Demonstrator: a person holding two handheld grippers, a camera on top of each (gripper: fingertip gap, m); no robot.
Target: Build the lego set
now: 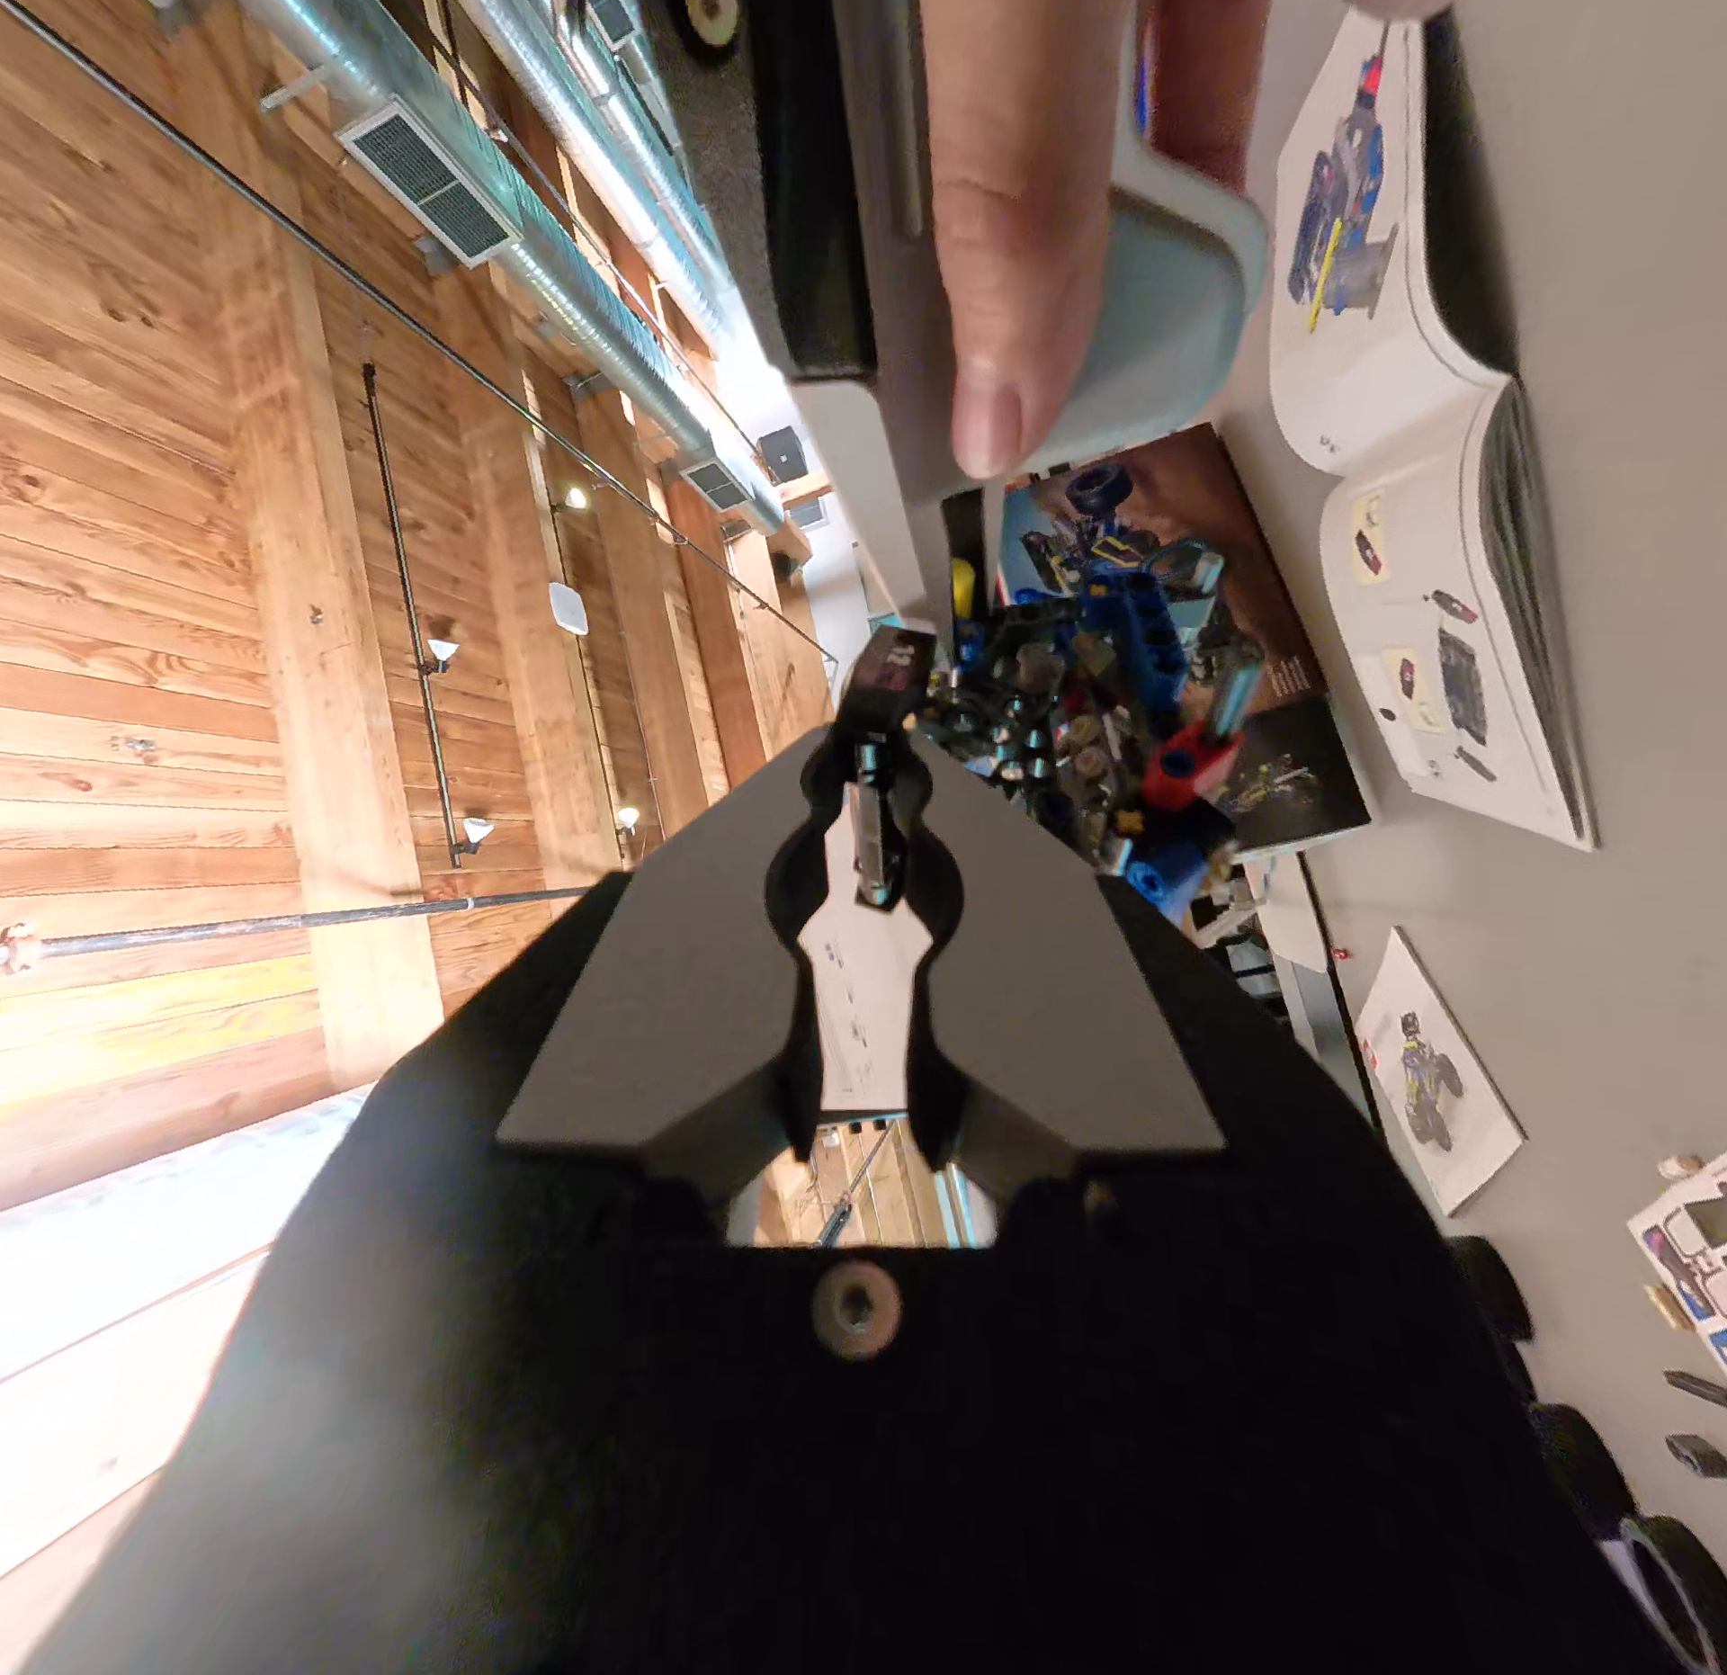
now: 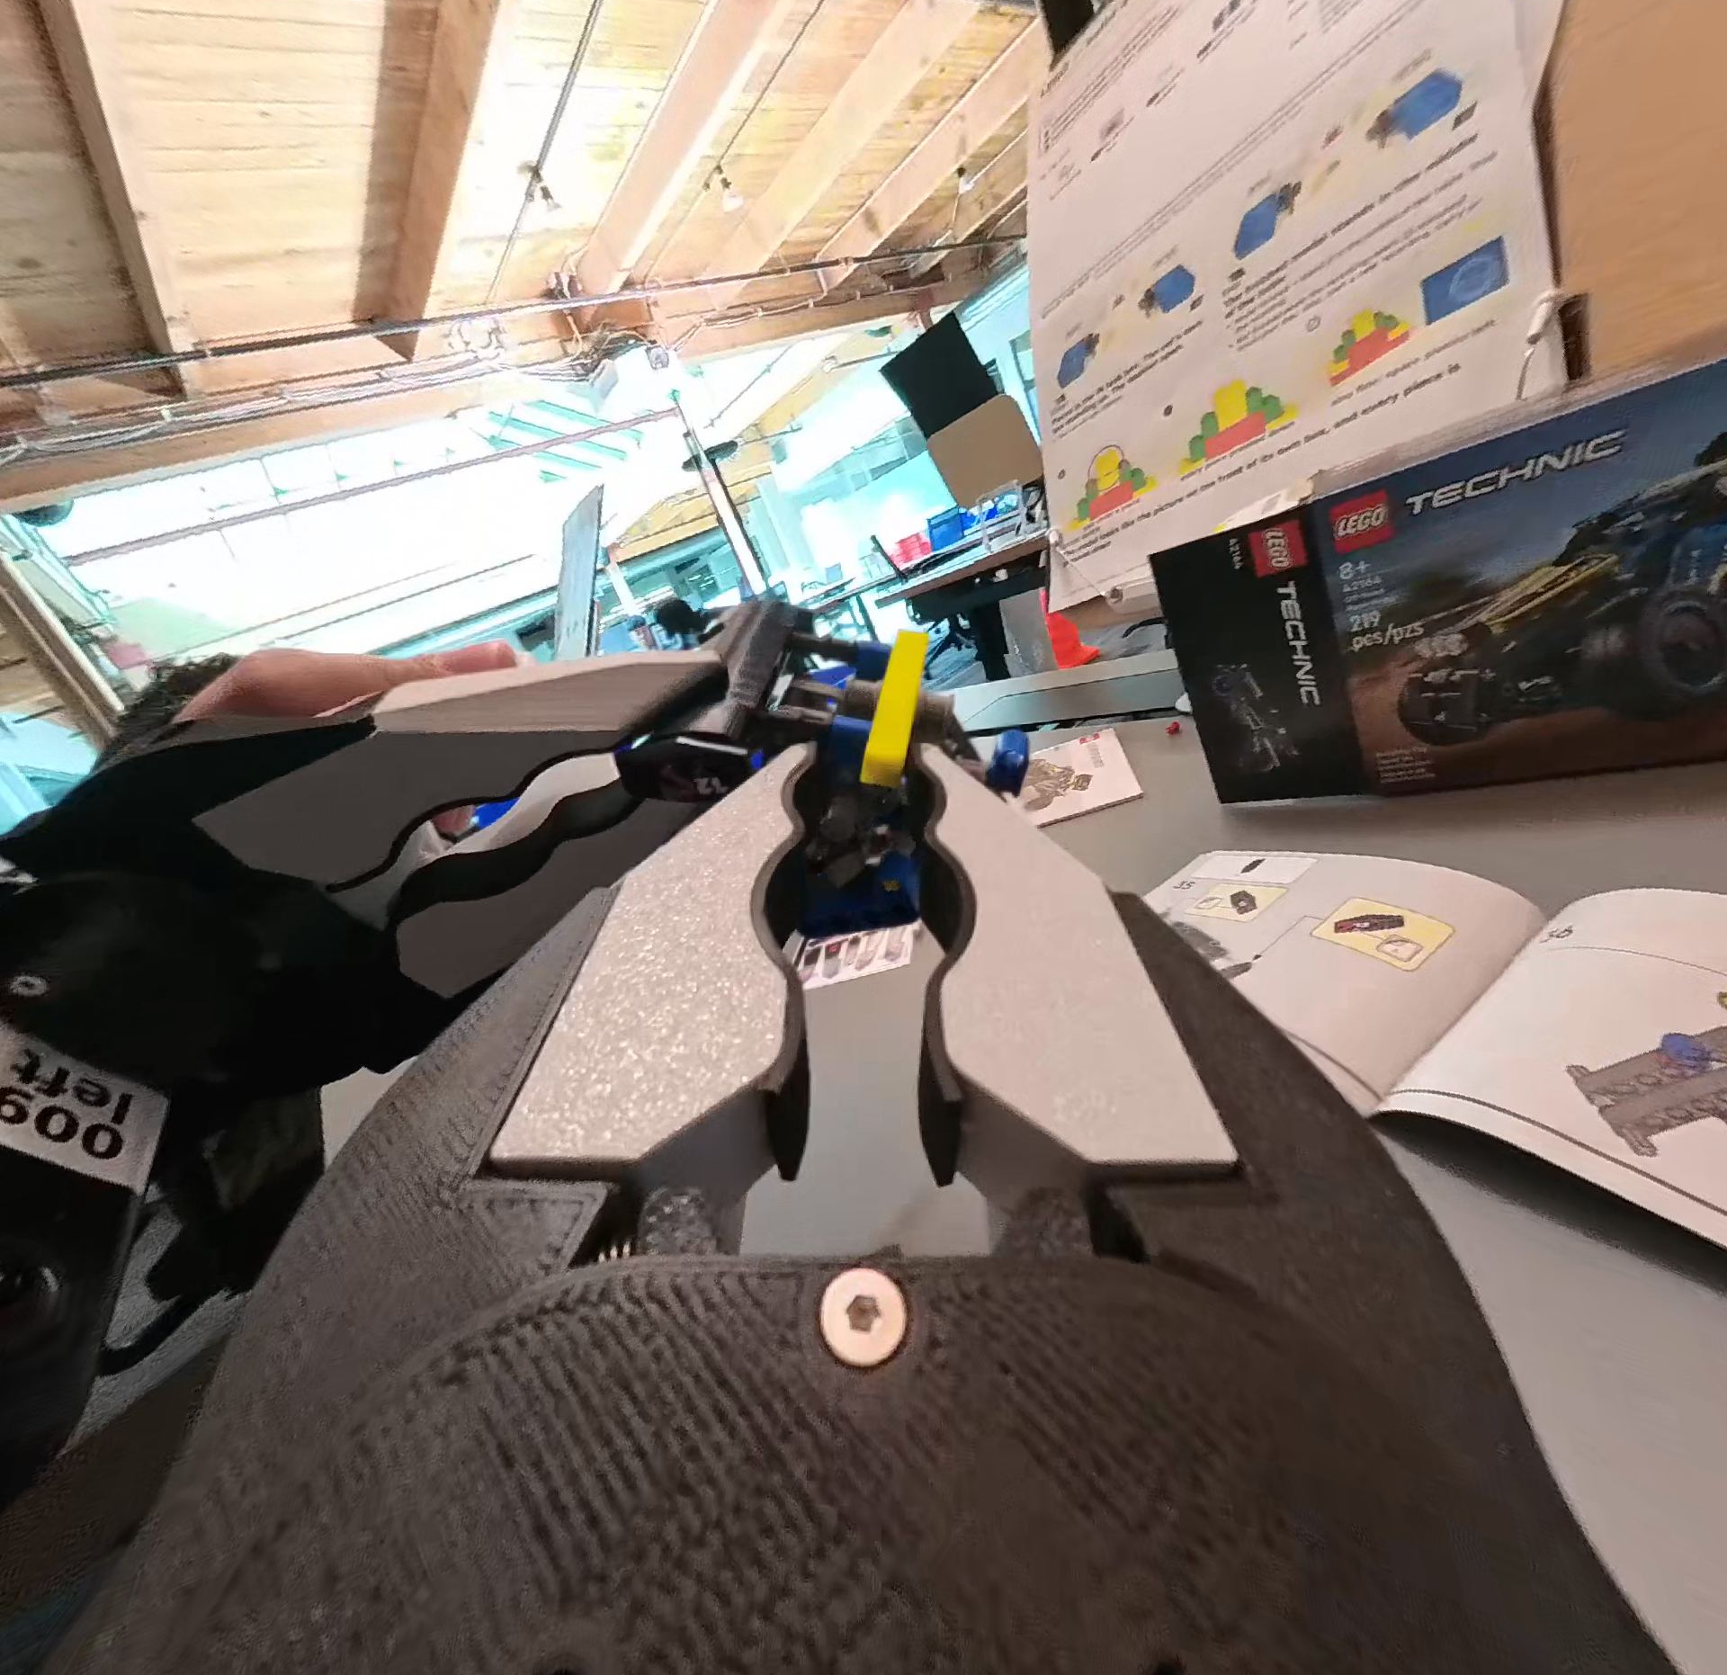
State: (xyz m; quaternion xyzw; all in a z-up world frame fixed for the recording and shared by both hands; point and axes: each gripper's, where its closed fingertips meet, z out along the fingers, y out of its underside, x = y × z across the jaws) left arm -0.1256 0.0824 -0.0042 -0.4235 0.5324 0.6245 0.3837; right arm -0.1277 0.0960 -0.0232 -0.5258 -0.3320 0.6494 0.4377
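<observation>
- Room: big workshop w/ wood-plank ceiling and beams (image 2: 308,144), silver ducts (image 1: 523,256), bright windows far back; work surface is a grey table (image 2: 1402,826).
- Nearest in right wrist view: right gripper (image 2: 864,789), grey fingers (image 2: 1009,892) closed in on a partly built blue-and-black brick model (image 2: 864,859). Model sits between the tips, pads look pressed on it both sides; a yellow beam (image 2: 894,705) sticks up from it just past the tips.
- Just left of that: left gripper (image 2: 645,761), coming in from the left, tips nearly together, clamped on a small black panel piece (image 2: 687,770) w/ a printed sticker. Panel is right beside the model, touching or nearly so; can't tell which.
- Left wrist view, same grasp: left gripper (image 1: 883,789) w/ narrow gap, black panel piece (image 1: 888,677) poking out past the tips, a shiny bit between the pads. Model (image 1: 1103,695) just right of it, blue beams and a red piece showing.
- A person's thumb (image 1: 1009,256) lies over the right gripper's body, top of left wrist view; another fingertip (image 2: 374,667) shows behind the left gripper.
- Near right on table: open instruction booklet (image 2: 1402,995).
- Farther: small closed booklet (image 2: 1084,775), then the set's box (image 2: 1458,621) standing on the table.
- Far right: white printed sheet (image 2: 1280,228) propped upright, cardboard box (image 2: 1645,153) behind it.
</observation>
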